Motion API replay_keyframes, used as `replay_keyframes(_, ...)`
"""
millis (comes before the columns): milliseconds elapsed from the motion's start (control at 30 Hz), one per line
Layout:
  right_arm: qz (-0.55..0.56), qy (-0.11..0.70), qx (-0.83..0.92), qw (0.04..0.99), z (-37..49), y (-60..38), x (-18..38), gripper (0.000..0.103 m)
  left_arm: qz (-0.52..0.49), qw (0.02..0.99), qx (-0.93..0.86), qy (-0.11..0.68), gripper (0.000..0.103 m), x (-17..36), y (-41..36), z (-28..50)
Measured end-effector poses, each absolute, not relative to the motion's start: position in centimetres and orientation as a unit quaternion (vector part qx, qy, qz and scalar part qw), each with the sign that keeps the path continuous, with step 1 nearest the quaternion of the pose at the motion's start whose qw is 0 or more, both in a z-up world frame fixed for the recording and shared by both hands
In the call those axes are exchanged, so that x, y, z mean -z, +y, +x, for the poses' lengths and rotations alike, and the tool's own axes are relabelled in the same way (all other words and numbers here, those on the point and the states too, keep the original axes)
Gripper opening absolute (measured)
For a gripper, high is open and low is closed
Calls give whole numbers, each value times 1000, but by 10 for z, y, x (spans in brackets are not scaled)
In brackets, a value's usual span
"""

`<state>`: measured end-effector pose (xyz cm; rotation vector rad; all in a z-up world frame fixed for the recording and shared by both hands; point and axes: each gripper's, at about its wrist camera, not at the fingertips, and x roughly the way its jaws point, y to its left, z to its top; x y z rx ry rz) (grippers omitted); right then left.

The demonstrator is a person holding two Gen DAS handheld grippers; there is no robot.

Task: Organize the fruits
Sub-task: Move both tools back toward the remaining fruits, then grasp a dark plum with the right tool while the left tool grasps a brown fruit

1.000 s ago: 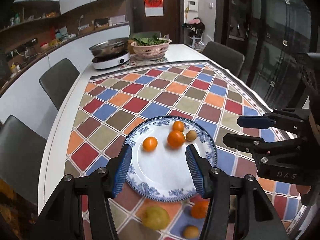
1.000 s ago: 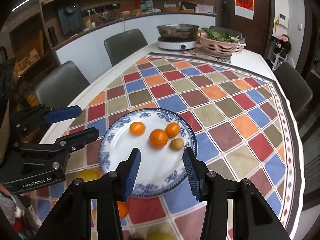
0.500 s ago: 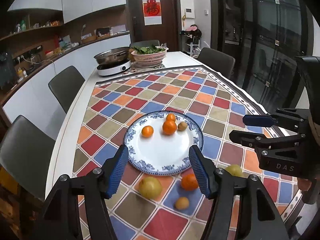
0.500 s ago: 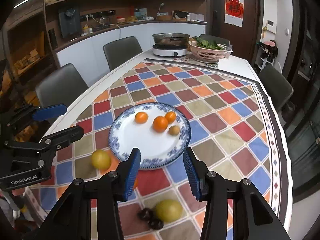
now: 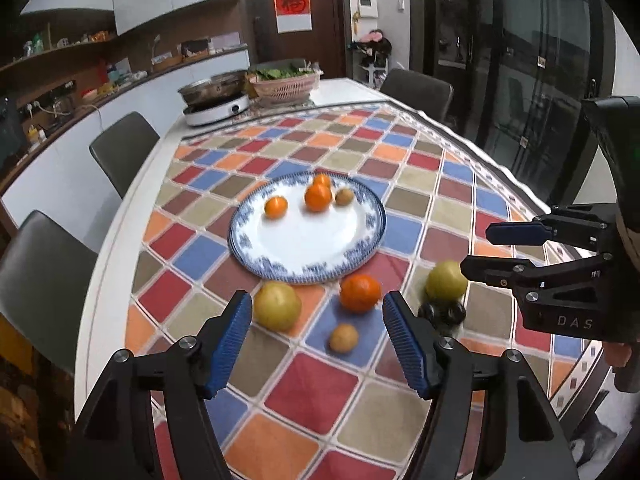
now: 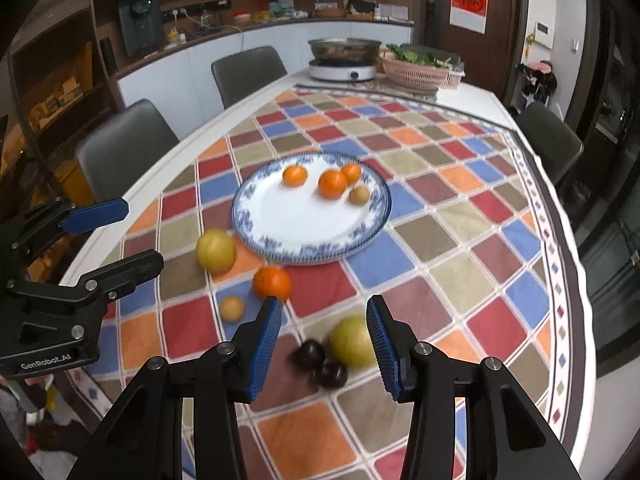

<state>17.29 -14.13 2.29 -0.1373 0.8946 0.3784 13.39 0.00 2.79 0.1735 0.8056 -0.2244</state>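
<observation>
A blue-and-white plate [image 5: 308,240] on the checkered cloth holds three oranges and one small brown fruit [image 5: 344,197]. In front of it on the cloth lie a yellow fruit [image 5: 277,306], an orange [image 5: 360,293], a small brown fruit [image 5: 343,337], a second yellow fruit [image 5: 446,280] and two dark fruits [image 5: 442,313]. My left gripper [image 5: 317,298] hovers over the orange and the small brown fruit; its jaws are opening and the pads touch nothing. My right gripper [image 6: 324,301] stands open above the second yellow fruit [image 6: 352,342] and the dark fruits [image 6: 308,354], holding nothing.
At the table's far end stand a cooker with a metal pan [image 5: 216,106] and a pink basket of greens [image 5: 286,84]. Grey chairs [image 5: 124,148] line the left side, another [image 6: 548,140] the right. The table's near edge runs just below the loose fruit.
Both grippers have drawn back from the plate toward the near edge, bringing the loose fruits on the cloth into view. The left jaws have spread wider; the right jaws are unchanged.
</observation>
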Motion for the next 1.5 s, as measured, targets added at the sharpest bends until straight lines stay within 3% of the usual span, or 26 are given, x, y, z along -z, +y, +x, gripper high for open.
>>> replay_keyframes(833, -72, 523, -176, 831, 172, -145, 55, 45, 104, 871, 133, 461, 67, 47, -8, 151)
replay_keyframes(967, -74, 533, -178, 824, 176, -143, 63, 38, 98, 866, 139, 470, 66, 55, -6, 159)
replay_keyframes(1300, -69, 542, -180, 818, 185, -142, 72, 31, 70, 855, 151, 491, 47, 74, -10, 177)
replay_keyframes(1500, -65, 542, -181, 818, 185, -143, 74, 29, 68, 852, 154, 496, 29, 78, -13, 180)
